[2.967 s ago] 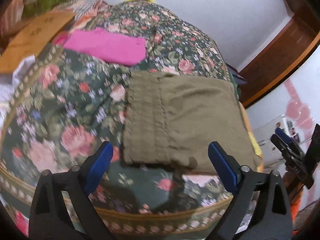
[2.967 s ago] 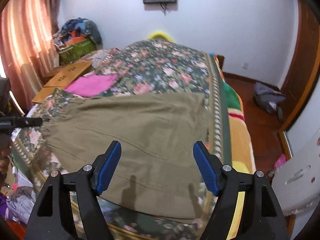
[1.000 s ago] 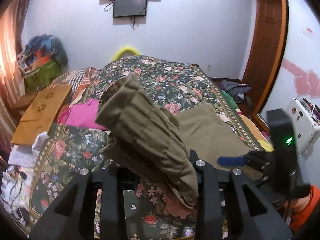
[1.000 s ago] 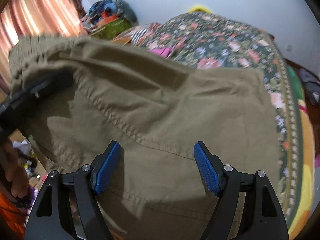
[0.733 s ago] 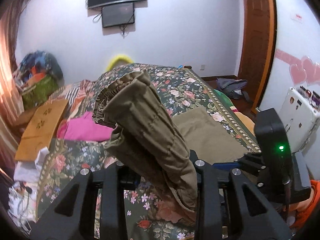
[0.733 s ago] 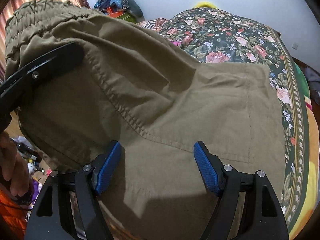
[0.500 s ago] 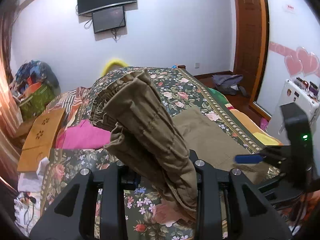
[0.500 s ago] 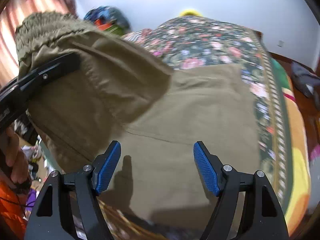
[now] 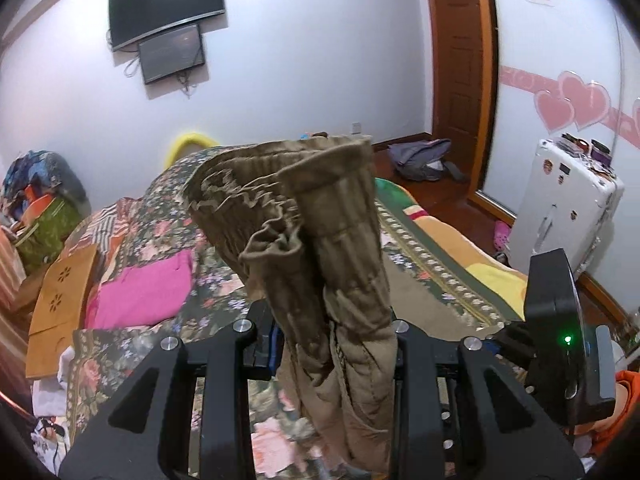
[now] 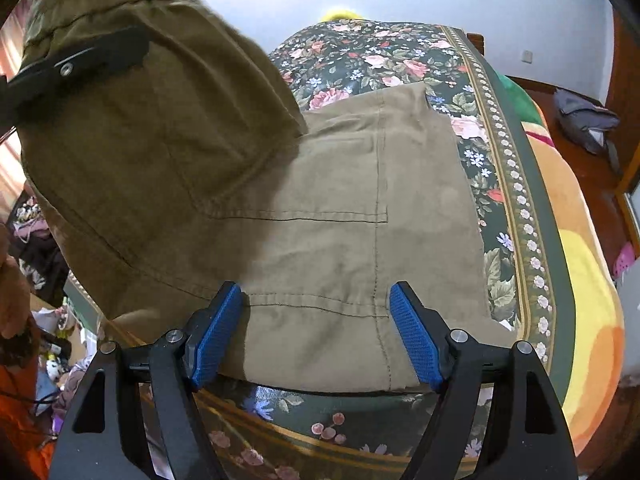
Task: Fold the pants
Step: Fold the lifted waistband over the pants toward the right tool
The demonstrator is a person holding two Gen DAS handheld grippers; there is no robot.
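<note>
Olive-brown pants [image 10: 352,208] lie partly flat on the floral bedspread [image 10: 400,56]. My left gripper [image 9: 332,332] is shut on their bunched elastic waistband [image 9: 288,192] and holds that end up in the air, so the fabric drapes over the jaws. In the right wrist view the raised part [image 10: 132,128] hangs at the upper left, with a black finger of the left gripper [image 10: 80,60] across it. My right gripper [image 10: 316,332] is open just above the near hem of the flat part. Nothing is pressed between its blue pads [image 10: 216,332].
A pink cloth [image 9: 144,292] and a wooden lap board [image 9: 60,304] lie on the left of the bed. A white case [image 9: 560,216] stands by the right wall. A grey bag [image 9: 424,160] lies on the floor near the door. Clutter fills the floor at the bed's left.
The left gripper has carried the held waistband higher and across, and has rolled. In the right view the lifted fabric has drawn to the upper left, baring more of the flat part.
</note>
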